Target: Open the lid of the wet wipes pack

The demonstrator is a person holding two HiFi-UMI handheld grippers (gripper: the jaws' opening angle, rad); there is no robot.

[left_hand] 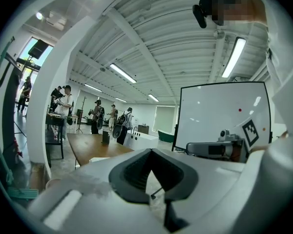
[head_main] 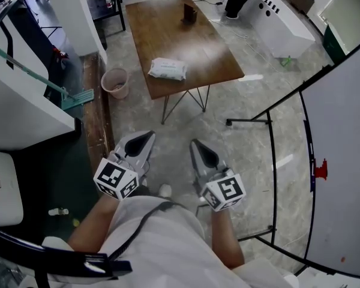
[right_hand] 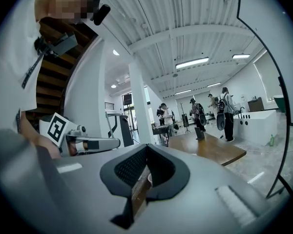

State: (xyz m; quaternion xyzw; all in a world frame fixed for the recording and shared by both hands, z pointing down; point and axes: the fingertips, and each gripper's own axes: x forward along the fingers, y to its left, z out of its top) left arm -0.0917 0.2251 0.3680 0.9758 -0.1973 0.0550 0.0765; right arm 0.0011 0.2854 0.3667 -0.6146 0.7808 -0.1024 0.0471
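Note:
The wet wipes pack [head_main: 167, 69], white with a pale label, lies flat near the front edge of the brown wooden table [head_main: 168, 35], its lid down. Both grippers hang close to the person's body over the floor, well short of the table. My left gripper [head_main: 150, 135] points toward the table with its jaws shut and nothing between them. My right gripper [head_main: 195, 143] sits beside it, also shut and empty. In the left gripper view the left gripper [left_hand: 150, 151] points at the table [left_hand: 88, 147] ahead. In the right gripper view the right gripper [right_hand: 145, 146] points at the same table [right_hand: 210, 147].
A pink waste bin [head_main: 114, 83] stands left of the table. A dark small box [head_main: 189, 14] sits at the table's far end. A whiteboard on a black stand [head_main: 342, 161] fills the right side. A white tub [head_main: 282, 26] lies beyond. Several people stand far off.

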